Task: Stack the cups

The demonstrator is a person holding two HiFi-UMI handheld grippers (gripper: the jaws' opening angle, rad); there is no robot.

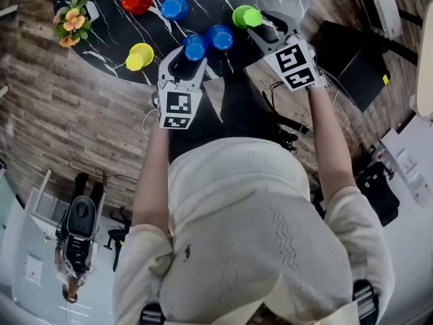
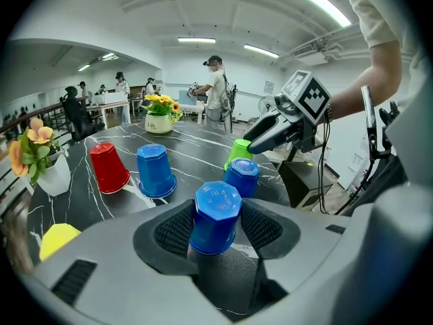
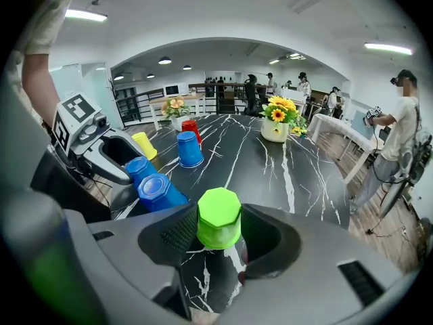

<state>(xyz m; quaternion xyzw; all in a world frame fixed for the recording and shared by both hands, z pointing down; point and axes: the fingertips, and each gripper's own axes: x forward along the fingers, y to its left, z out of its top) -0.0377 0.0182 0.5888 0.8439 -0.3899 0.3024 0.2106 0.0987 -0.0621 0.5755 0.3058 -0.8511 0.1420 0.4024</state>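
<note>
- We have the left claw (image 2: 216, 217) closed on a blue cup (image 1: 194, 47). Its ribbed pads press against both sides of the cup.
- That blue cup is base up, near the edge of the black marbled worktop (image 1: 108, 39) closest to us.
- Our right claw (image 3: 218, 234) is clamped on the green cup (image 1: 247, 16) in the same way, with the cup base up and a pad on either side. We cannot tell whether its rim rests on the worktop.
- A second blue cup (image 1: 220, 37) stands upside down just beside the held blue one, between our two claws.
- Further in, a third blue cup (image 1: 174, 7) and the red cup (image 1: 137, 1) stand inverted just beside each other.
- The yellow cup (image 1: 139, 57), also inverted, sits to the left of our left claw, near the worktop's edge.
- All six cups stand singly; none is stacked on another yet.
- A white pot of flowers (image 1: 71, 22) stands at the left rim of the worktop.
- A pot of yellow flowers (image 3: 275, 124) stands further along the worktop.
</note>
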